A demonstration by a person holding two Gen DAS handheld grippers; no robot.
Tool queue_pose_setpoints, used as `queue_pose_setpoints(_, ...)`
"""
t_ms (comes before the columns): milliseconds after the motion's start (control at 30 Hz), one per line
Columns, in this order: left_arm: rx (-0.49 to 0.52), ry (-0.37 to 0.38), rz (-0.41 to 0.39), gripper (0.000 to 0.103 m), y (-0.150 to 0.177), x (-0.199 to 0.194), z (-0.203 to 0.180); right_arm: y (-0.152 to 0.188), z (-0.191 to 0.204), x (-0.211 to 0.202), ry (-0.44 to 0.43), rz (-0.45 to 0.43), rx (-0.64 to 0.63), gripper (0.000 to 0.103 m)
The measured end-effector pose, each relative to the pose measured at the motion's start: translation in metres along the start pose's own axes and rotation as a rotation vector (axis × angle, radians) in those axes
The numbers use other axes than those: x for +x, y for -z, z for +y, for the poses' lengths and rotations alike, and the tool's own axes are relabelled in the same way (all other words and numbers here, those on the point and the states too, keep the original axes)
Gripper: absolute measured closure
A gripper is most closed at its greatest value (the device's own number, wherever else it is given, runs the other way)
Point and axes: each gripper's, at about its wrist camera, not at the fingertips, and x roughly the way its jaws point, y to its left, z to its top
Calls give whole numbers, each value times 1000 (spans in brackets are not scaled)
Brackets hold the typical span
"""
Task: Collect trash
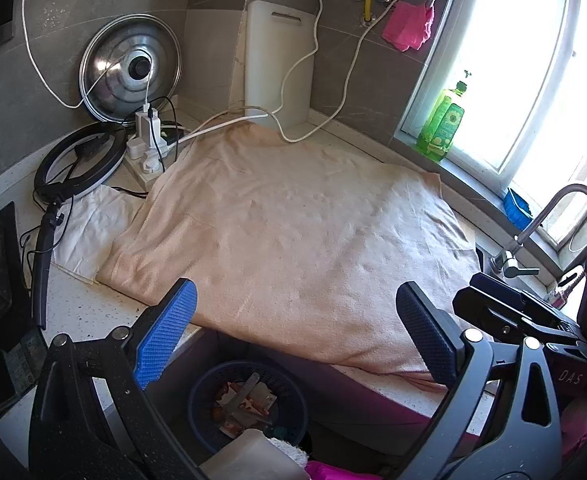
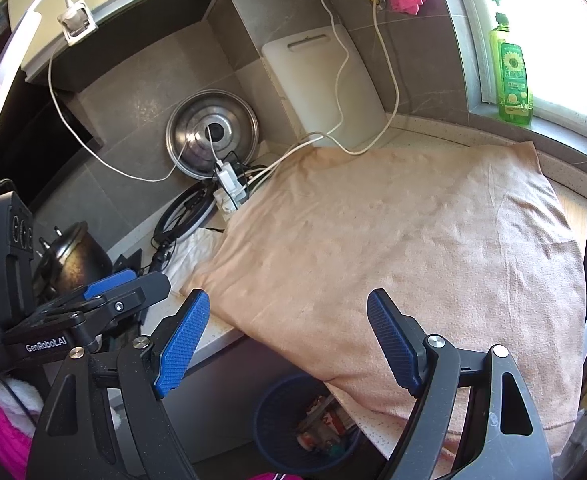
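Tools, left [image 1: 293, 340] and right [image 2: 289, 344], both spread and empty above the table's front edge; peach terry towel [image 2: 393, 248] covers the table; dark-blue mesh bin [image 1: 249, 404] of paper scraps below.

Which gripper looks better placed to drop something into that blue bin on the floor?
Probably the left gripper: in its view the blue trash bin sits almost directly below, between its open fingers. From the right gripper, the bin is partly tucked under the towel-covered counter edge. Both hold nothing.
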Motion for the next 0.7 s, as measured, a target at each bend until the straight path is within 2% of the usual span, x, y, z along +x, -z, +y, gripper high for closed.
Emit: queue_pose_setpoints(700,29,-13,0,1,1,-4,-1,4,-3,-1,12,8,7,22)
